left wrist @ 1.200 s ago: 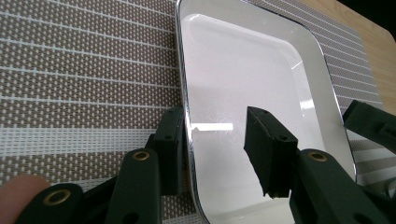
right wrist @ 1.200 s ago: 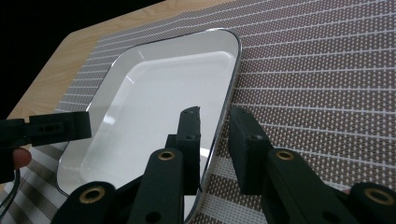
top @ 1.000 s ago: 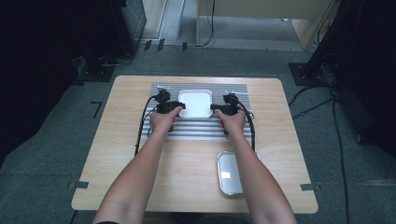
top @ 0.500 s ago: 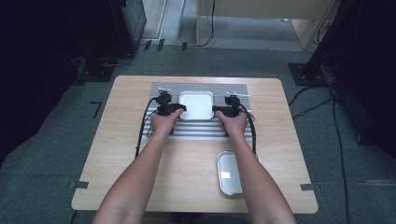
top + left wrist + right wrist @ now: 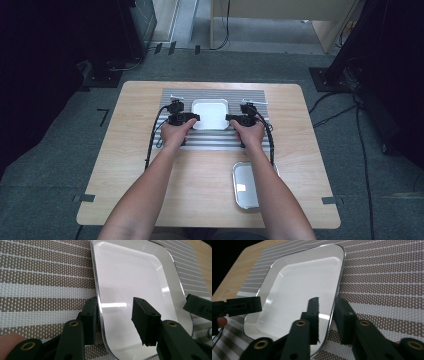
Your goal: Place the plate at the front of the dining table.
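I hold my left gripper at the left rim of the white square tray and my right gripper at its right rim, one hand on each side; the tray lies flat on the striped mat, at the far middle of the wooden surface; in the left gripper view my jaws straddle the tray's chrome edge, one jaw outside on the mat, the other over the white floor of the tray with a clear gap to the rim, so they stand open around it and have just been opening; in the right gripper view my jaws likewise sit either side of the tray's edge, parted with the rim between them, not pressing, having just been opening; a second tray of bare metal lies nearer me on the surface, just beside my right forearm.
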